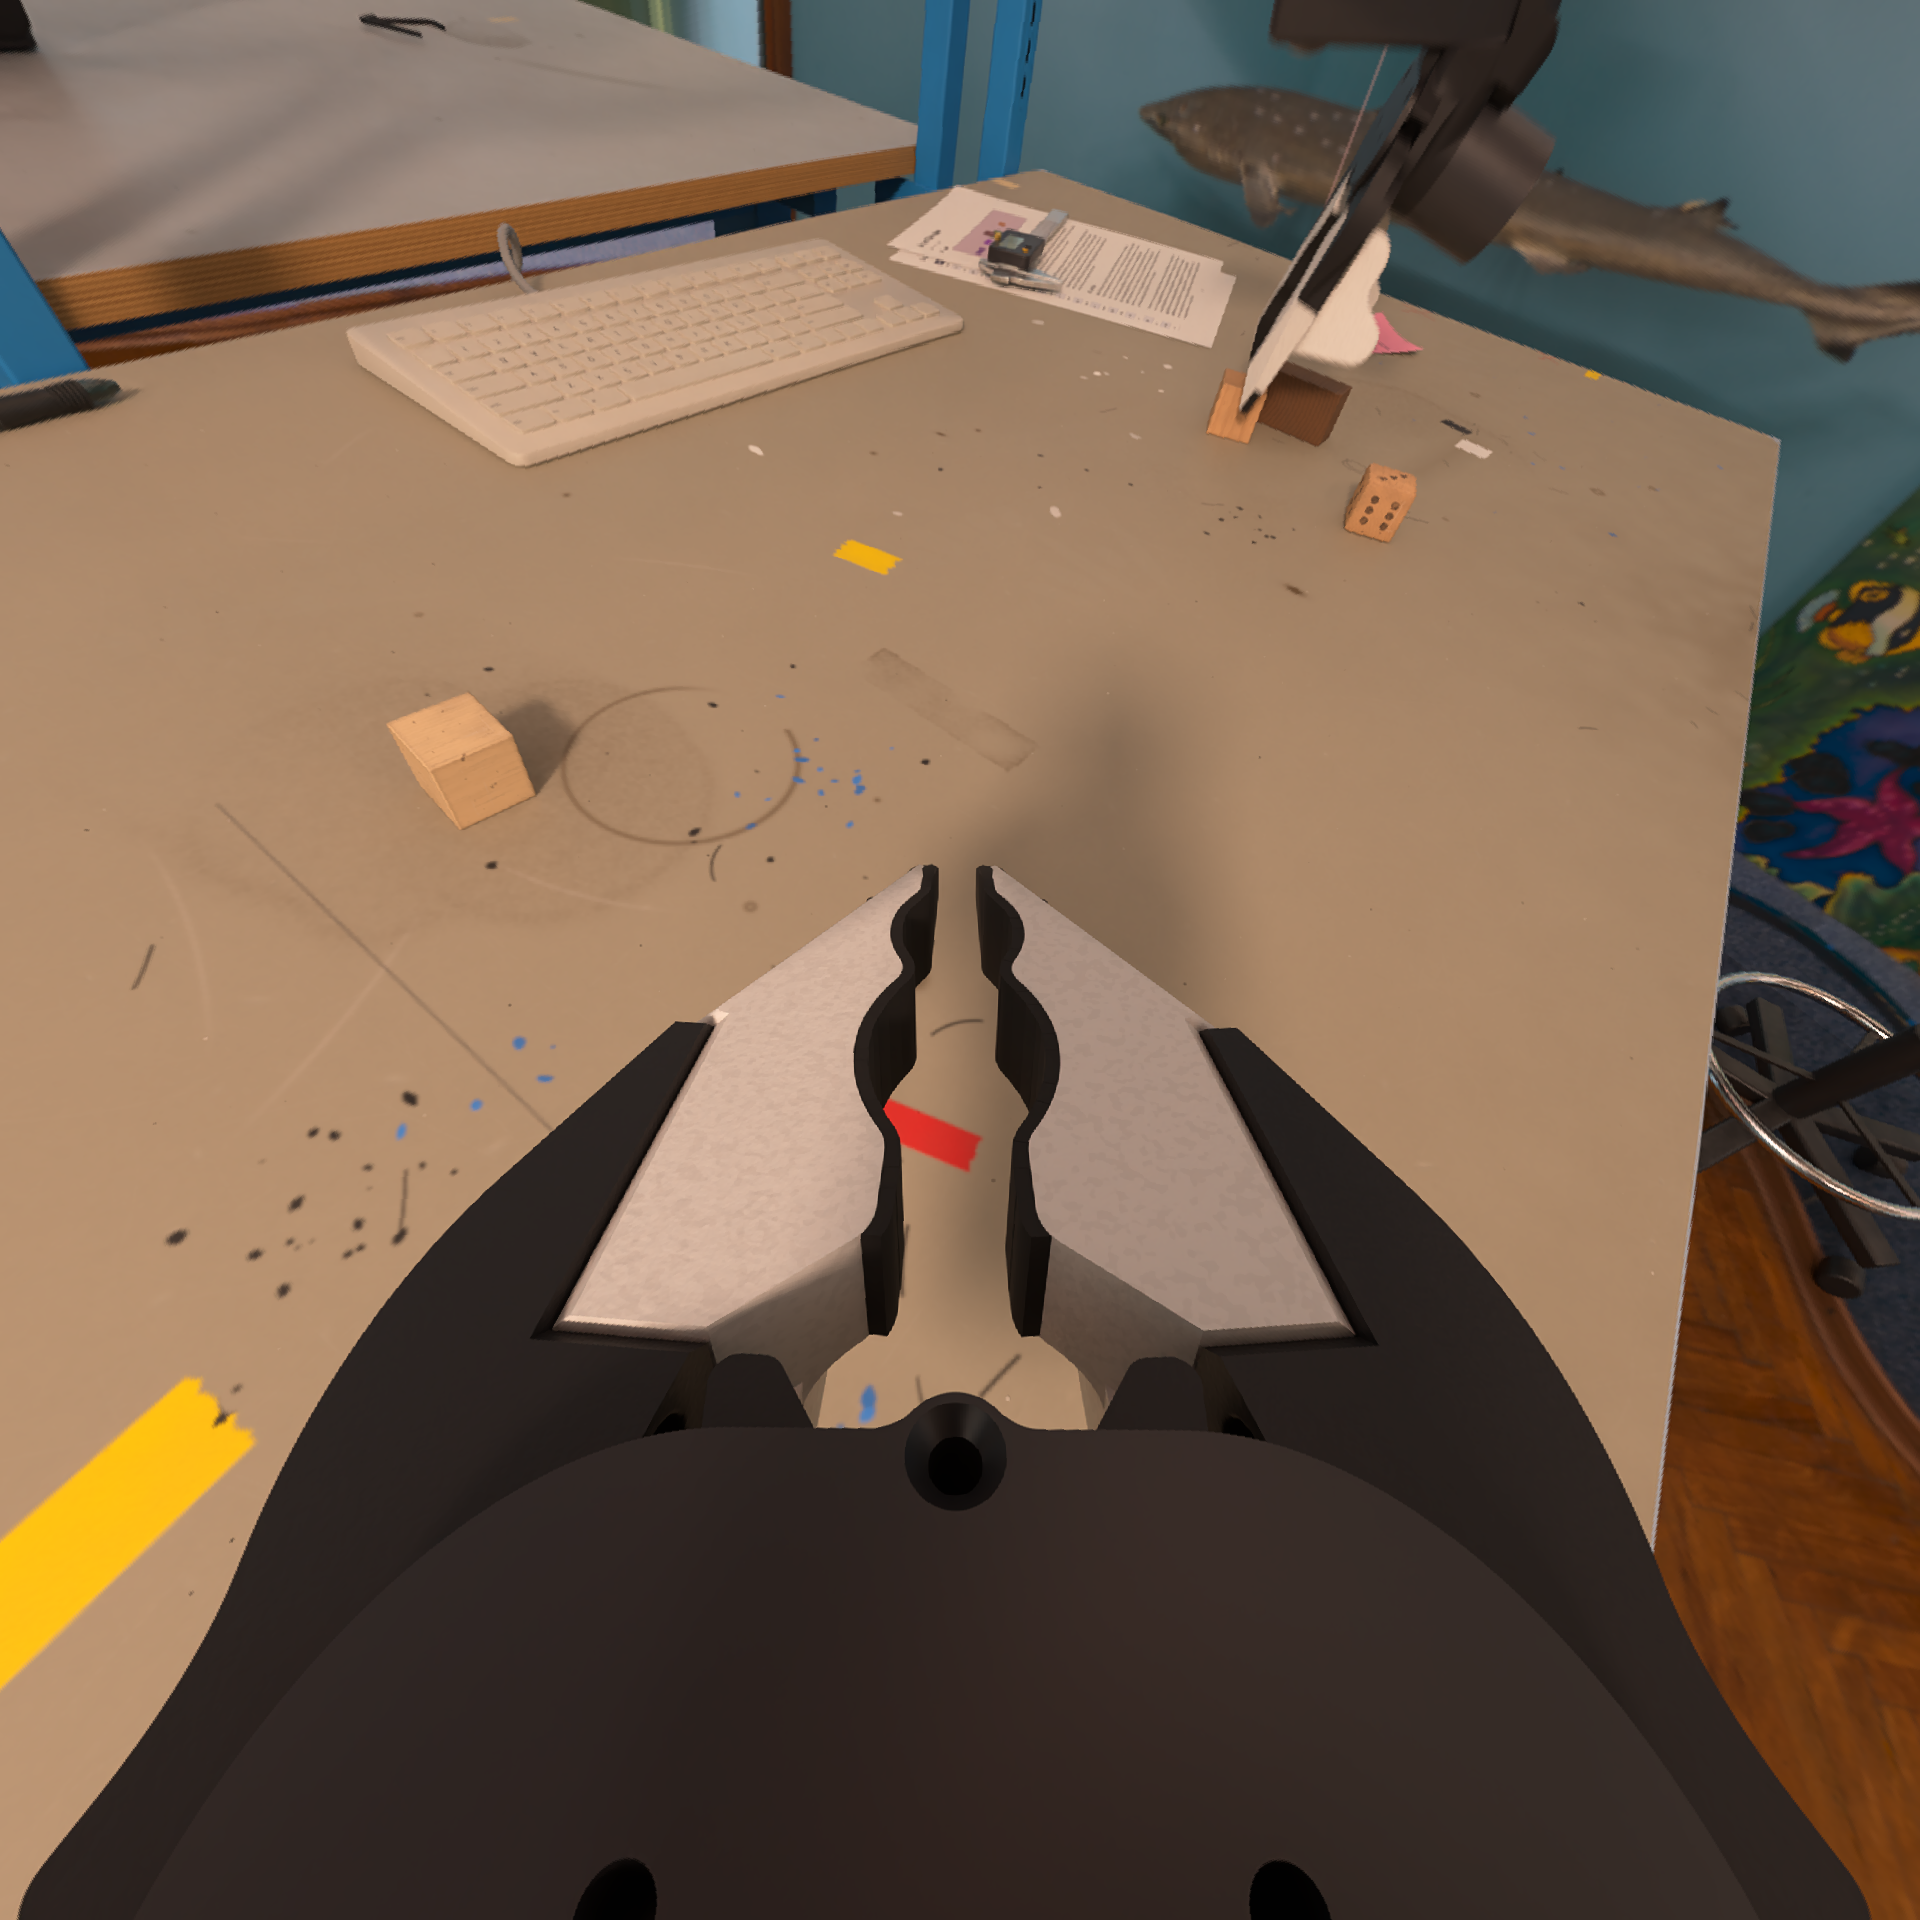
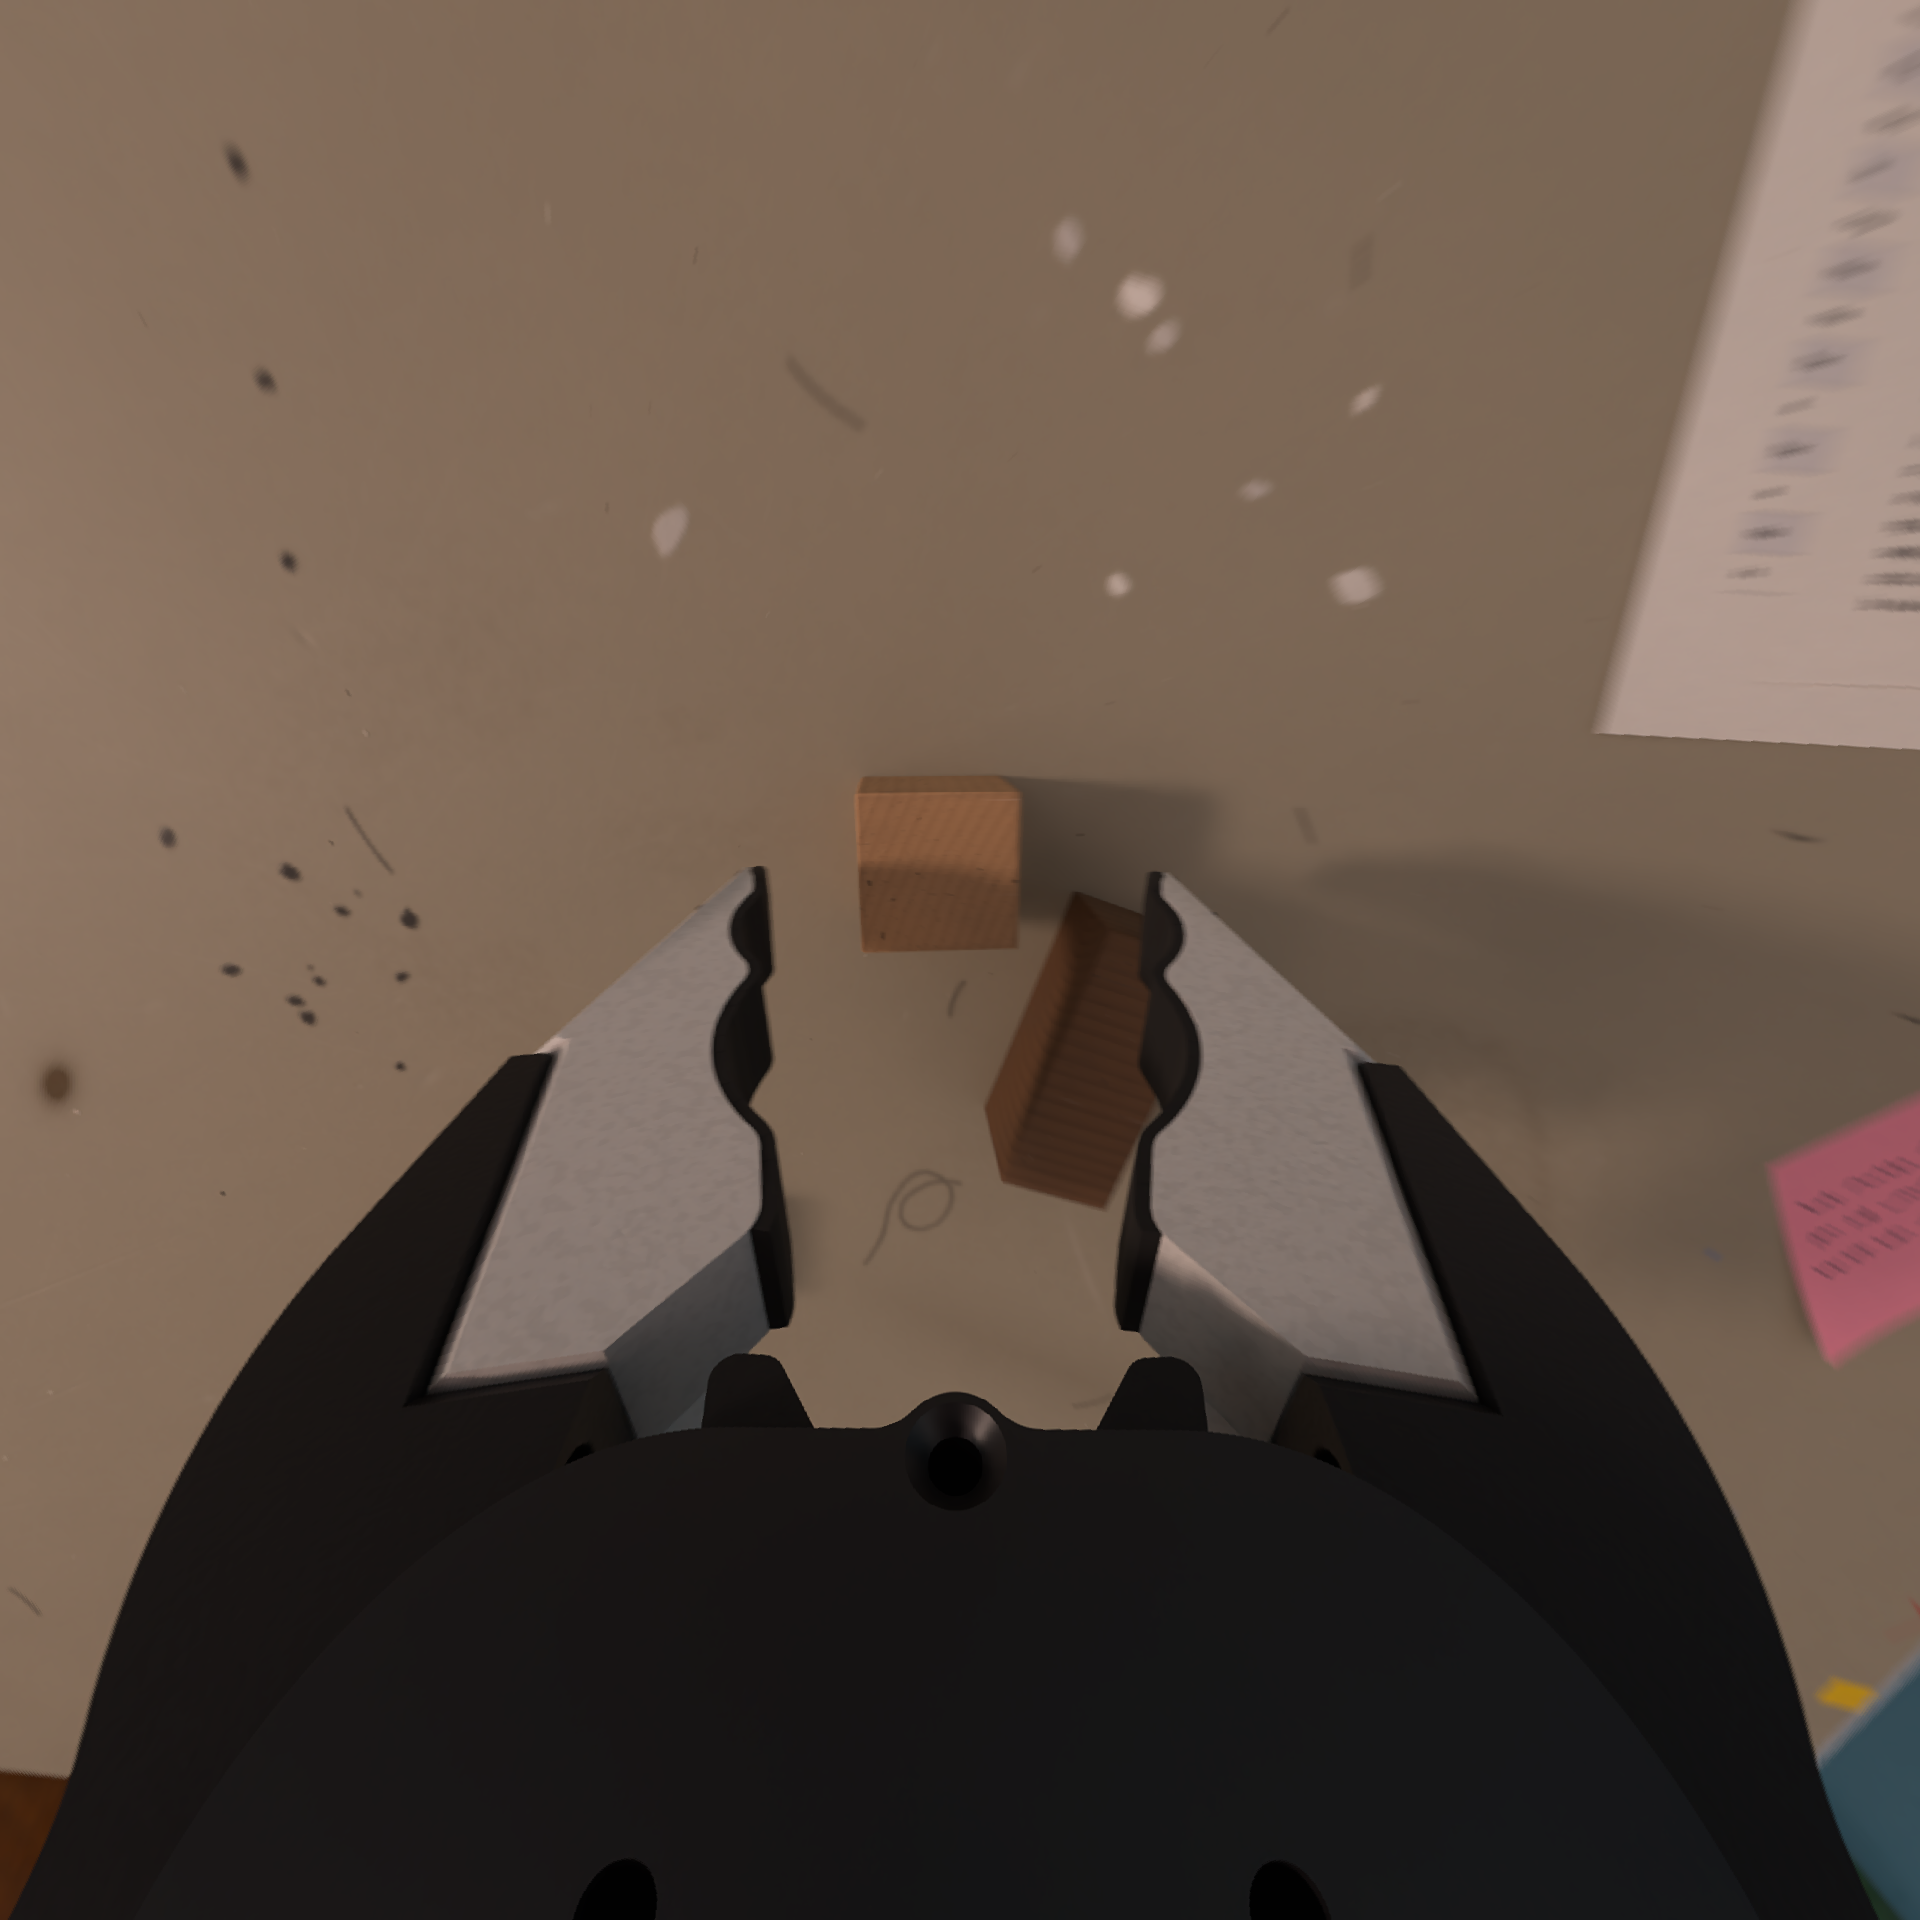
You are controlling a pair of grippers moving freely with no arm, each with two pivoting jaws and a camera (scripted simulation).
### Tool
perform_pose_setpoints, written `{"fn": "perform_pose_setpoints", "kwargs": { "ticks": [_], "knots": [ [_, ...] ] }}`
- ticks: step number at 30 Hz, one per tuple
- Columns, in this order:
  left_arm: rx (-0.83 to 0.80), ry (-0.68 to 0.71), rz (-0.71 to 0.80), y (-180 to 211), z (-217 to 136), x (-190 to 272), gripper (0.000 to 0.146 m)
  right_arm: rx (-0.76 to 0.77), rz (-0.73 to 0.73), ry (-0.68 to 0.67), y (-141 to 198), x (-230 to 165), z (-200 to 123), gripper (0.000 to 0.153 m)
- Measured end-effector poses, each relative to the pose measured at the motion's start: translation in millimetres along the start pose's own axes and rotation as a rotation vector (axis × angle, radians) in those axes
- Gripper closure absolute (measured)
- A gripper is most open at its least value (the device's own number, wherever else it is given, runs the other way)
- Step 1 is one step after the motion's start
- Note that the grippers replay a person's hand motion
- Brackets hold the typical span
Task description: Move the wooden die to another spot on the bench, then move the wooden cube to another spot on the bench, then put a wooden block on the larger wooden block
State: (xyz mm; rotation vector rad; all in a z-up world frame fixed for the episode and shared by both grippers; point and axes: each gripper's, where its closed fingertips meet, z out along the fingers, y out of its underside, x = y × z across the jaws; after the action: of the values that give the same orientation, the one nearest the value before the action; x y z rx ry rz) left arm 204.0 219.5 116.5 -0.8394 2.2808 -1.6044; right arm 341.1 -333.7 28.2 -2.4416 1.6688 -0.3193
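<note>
A small light wooden block lies on the bench just beyond my right gripper's fingertips. A longer dark brown block lies between its fingers, close to the right one. The right gripper is open and empty, pointing down at them. In the left wrist view it hangs over the light block and the brown block at the far right. A wooden die sits in front of them. A pale wooden cube sits mid-left. My left gripper is shut and empty above the bench.
A white keyboard lies at the back. Printed papers with a caliper lie behind the blocks, and a pink note lies beside them. The bench's right edge runs close to the die.
</note>
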Motion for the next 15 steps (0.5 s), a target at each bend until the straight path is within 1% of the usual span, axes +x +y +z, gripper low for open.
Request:
{"fn": "perform_pose_setpoints", "kwargs": {
  "ticks": [1, 3, 5, 6, 8, 10, 12, 13, 15],
  "knots": [
    [-0.004, 0.003, -0.001, 1, 1, 0, 0.139, 0.024, 0.008, 0.030, -5, 4, -11, 0.072],
    [-0.001, 0.010, -0.008, 2, 1, -1, 0.139, 0.123, 0.006, 0.089, -26, 6, -44, 0.067],
    [0.012, 0.020, -0.019, 0, -1, -1, 0.139, 0.270, -0.019, 0.105, -58, -12, -86, 0.064],
    [0.020, 0.026, -0.024, -1, -2, -1, 0.139, 0.351, -0.060, 0.084, -76, -30, -107, 0.062],
    [0.028, 0.035, -0.029, -2, -3, -1, 0.139, 0.496, -0.218, 0.005, -111, -87, -143, 0.059],
    [0.031, 0.038, -0.029, -2, -3, -1, 0.139, 0.570, -0.421, -0.099, -134, -158, -163, 0.059],
    [0.028, 0.039, -0.022, -2, -3, -1, 0.139, 0.581, -0.607, -0.165, -148, -224, -164, 0.059],
    [0.029, 0.038, -0.019, -2, -3, -1, 0.139, 0.585, -0.684, -0.178, -155, -255, -160, 0.059],
    [0.038, 0.037, -0.022, -3, -6, -2, 0.139, 0.586, -0.793, -0.221, -166, -310, -145, 0.059]
  ]
}}
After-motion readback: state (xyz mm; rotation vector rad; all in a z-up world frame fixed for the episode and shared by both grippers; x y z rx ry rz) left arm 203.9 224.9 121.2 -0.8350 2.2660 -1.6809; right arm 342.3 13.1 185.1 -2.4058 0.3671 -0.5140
